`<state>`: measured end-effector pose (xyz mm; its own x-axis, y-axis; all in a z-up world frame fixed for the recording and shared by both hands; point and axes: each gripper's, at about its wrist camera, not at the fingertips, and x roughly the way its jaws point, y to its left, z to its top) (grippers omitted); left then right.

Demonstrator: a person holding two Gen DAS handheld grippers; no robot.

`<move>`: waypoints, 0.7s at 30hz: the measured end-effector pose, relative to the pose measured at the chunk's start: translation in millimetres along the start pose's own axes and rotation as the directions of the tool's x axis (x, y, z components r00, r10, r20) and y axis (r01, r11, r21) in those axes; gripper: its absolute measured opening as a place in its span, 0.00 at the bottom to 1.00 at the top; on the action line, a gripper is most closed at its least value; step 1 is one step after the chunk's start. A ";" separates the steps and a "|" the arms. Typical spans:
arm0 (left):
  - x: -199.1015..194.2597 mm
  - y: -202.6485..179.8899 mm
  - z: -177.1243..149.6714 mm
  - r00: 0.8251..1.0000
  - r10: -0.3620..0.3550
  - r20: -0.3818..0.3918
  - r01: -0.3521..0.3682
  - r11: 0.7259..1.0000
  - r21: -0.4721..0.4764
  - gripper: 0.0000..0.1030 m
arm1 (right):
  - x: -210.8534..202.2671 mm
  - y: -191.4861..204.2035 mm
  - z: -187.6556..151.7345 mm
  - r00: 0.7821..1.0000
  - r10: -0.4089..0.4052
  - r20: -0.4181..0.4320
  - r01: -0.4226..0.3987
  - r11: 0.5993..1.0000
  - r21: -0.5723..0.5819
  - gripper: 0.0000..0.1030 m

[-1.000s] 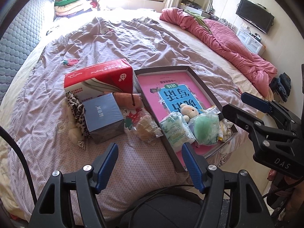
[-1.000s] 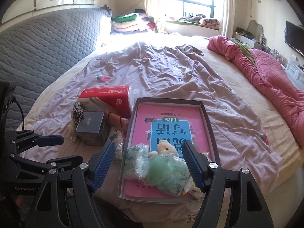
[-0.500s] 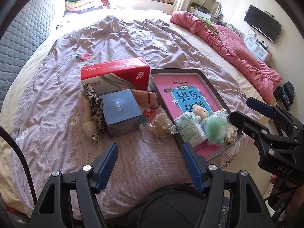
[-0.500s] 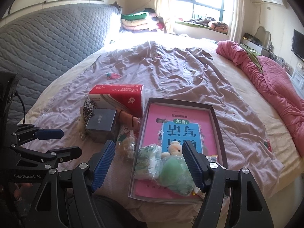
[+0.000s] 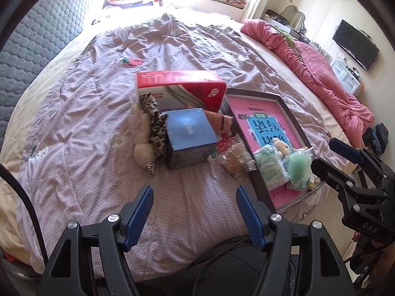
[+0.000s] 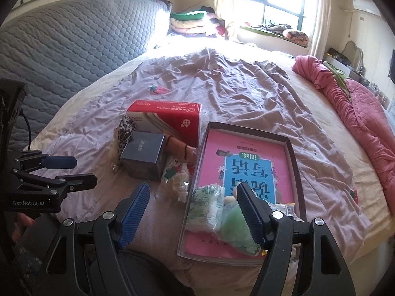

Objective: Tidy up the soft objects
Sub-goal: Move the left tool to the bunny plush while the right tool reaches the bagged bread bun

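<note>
Sunlit and rumpled, the lilac bedspread (image 5: 81, 133) covers a wide bed with a grey quilted headboard (image 6: 61, 49) at its left and a window behind. Going left to right in the left wrist view: a cream plush toy (image 5: 143, 140) with a leopard-print cloth (image 5: 155, 123) lies against a blue box (image 5: 188, 137); behind these stands a red and white tissue pack (image 5: 180, 88); a bagged brown soft thing (image 5: 235, 159) sits just right of the box, at the edge of a shallow dark tray (image 5: 295, 120) lined with a pink book. At the tray's near end lie a white-green pack (image 5: 270, 166), a small teddy (image 5: 281, 145) and a bagged green sponge (image 5: 298, 167), all touching. A pink quilt (image 5: 318, 74) is heaped along the bed's right side.

The left gripper (image 5: 195, 207) hangs over bare bedspread near the box, jaws apart and empty. The right gripper (image 6: 193, 209) hangs above the tray's near left corner, jaws apart, gripping nothing.
</note>
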<state>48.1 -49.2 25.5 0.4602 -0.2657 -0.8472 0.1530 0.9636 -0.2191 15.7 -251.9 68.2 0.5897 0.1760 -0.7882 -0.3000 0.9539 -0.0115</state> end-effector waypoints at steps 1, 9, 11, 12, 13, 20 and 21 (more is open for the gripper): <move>0.6 4.3 -1.0 1.000 0.003 -0.001 -0.003 1.000 -0.010 0.67 | 2.3 2.2 -0.8 1.000 0.001 -0.003 -0.001 1.000 -0.008 0.72; 9.8 43.0 -5.6 1.000 0.012 -0.019 -0.015 0.994 -0.112 0.67 | 22.5 19.7 -8.7 0.999 0.009 -0.038 -0.012 0.997 -0.082 0.72; 12.0 50.8 -6.1 1.000 0.013 -0.020 -0.016 0.991 -0.131 0.67 | 26.6 22.5 -9.7 0.999 0.010 -0.046 -0.014 0.996 -0.090 0.72; 12.8 53.7 -6.4 1.000 0.013 -0.020 -0.015 0.990 -0.137 0.67 | 28.2 24.0 -10.0 0.999 0.011 -0.048 -0.016 0.995 -0.094 0.72; 14.1 56.8 -6.6 1.000 0.012 -0.020 -0.015 0.989 -0.144 0.67 | 30.3 25.0 -10.4 0.999 0.016 -0.049 -0.021 0.995 -0.097 0.72; 28.7 71.8 -4.2 0.999 0.010 -0.031 -0.015 0.982 -0.187 0.67 | 45.5 31.9 -12.4 0.997 0.028 -0.068 -0.037 0.990 -0.136 0.72; 31.3 73.5 -2.8 0.999 0.008 -0.034 -0.015 0.982 -0.191 0.67 | 48.8 32.8 -12.4 0.997 0.028 -0.074 -0.039 0.989 -0.145 0.72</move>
<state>71.2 13.3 -18.5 0.4313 -0.2565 -0.8650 -0.0235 0.9552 -0.2950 25.4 -215.0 21.7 0.5237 0.1843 -0.8317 -0.4278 0.9012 -0.0697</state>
